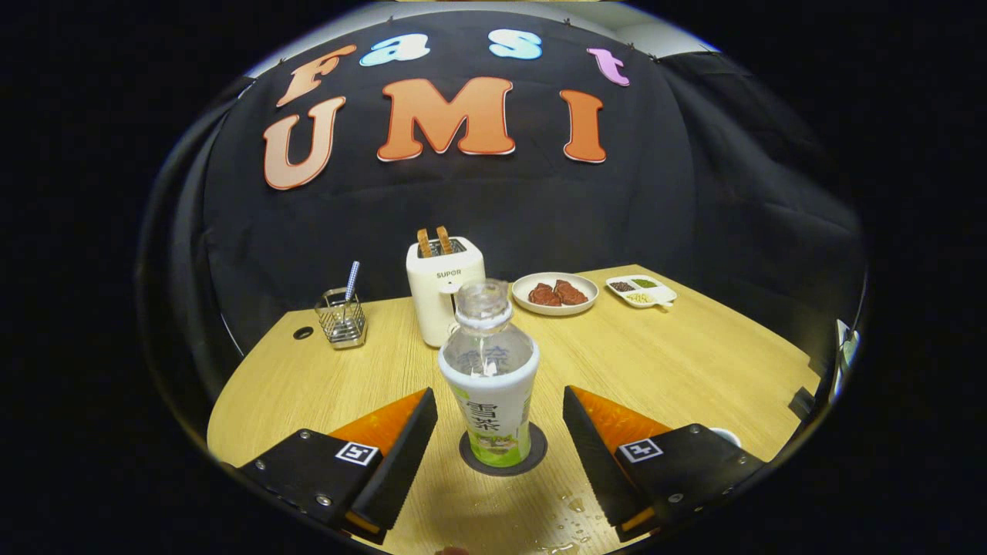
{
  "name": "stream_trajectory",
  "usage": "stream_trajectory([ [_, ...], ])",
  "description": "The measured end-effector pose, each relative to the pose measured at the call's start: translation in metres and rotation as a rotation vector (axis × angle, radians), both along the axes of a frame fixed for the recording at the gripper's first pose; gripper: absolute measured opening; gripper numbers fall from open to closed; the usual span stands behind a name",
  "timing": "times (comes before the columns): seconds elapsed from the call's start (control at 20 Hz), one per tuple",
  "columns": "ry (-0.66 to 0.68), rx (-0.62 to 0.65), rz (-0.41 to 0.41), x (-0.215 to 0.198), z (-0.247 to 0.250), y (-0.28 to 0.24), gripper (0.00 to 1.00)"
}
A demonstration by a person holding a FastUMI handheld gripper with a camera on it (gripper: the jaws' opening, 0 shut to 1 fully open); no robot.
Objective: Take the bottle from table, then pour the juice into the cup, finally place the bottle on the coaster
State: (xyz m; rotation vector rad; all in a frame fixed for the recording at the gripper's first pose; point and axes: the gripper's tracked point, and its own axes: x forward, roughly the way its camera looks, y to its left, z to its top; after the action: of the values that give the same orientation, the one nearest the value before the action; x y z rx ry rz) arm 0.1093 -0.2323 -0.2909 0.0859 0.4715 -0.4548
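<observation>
The clear plastic bottle with green-white label (490, 378) stood upright on the round dark coaster (503, 455), at the claw's (500, 420) twelve o'clock, between its spread fingers, neither touching, on the light wooden worktop (678, 362).

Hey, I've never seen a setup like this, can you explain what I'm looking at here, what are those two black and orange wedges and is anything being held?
The wedges are the two fingers of a hand-held grasping tool; a person carries it, and the camera rides on it, looking forward. The fingers stand open, holding nothing. Between them a bottle stands upright on a dark coaster on a wooden table. Water drops lie near the fingers. Beyond the bottle are a toaster, a wire holder, a plate of meat and a small divided dish.
</observation>
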Motion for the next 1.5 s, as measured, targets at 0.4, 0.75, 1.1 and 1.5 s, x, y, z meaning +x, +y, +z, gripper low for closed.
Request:
stream_trajectory([
  [0.4,-0.171,-0.027,0.123,-0.036,0.137,0.071,0.97],
  [0.75,-0.297,-0.091,0.258,-0.073,0.219,0.168,0.97],
  [1.1,-0.298,-0.092,0.307,-0.098,0.22,0.21,0.97],
  [1.5,-0.315,-0.043,0.34,-0.109,0.218,0.231,0.97],
])
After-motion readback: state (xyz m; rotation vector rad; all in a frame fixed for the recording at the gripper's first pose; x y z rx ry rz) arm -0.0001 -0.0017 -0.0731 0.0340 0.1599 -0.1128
